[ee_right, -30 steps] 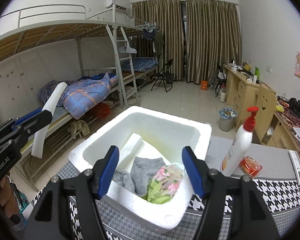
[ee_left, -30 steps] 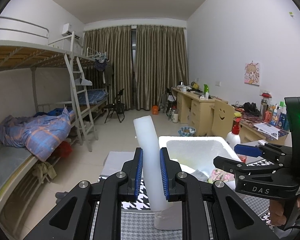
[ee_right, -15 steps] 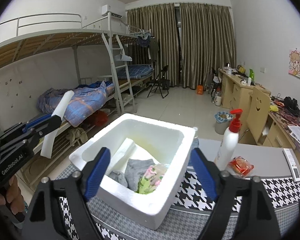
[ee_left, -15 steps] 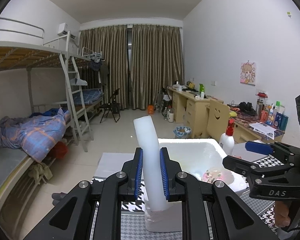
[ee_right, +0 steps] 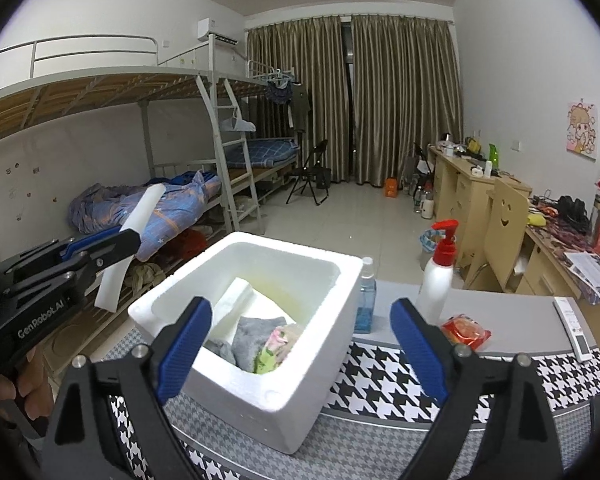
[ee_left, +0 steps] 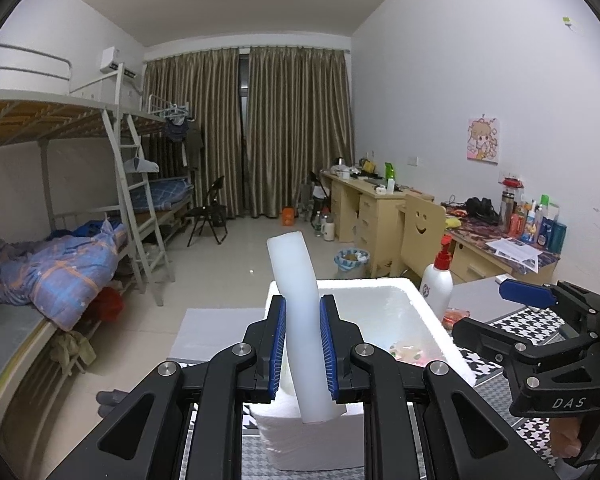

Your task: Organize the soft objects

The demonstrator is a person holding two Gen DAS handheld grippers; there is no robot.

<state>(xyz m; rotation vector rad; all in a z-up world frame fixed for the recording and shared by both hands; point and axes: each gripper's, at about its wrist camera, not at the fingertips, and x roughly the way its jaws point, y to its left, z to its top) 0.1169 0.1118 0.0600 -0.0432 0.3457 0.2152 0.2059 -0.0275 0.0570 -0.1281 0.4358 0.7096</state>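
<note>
My left gripper (ee_left: pixel 303 350) is shut on a white foam strip (ee_left: pixel 298 304) and holds it upright, left of the white foam box (ee_left: pixel 428 316). The strip also shows in the right wrist view (ee_right: pixel 134 240), held in the air left of the box (ee_right: pixel 300 380). The box holds a white foam slab (ee_right: pixel 236 300), a grey cloth (ee_right: pixel 252 336) and a floral green-pink cloth (ee_right: pixel 278 346). My right gripper (ee_right: pixel 302 350) is open and empty, above the near side of the box. It shows in the left wrist view (ee_left: pixel 540 320) at the right.
The box stands on a table with a houndstooth cloth (ee_right: pixel 400 376). Behind it are a white pump bottle with a red top (ee_right: pixel 436 280), a small blue bottle (ee_right: pixel 366 304), a red packet (ee_right: pixel 466 330) and a remote (ee_right: pixel 574 326). A bunk bed (ee_right: pixel 160 200) stands at the left, desks (ee_right: pixel 484 188) at the right.
Both grippers have drawn back and up from the box. The left one still holds the foam strip. The right gripper's jaws have opened wider.
</note>
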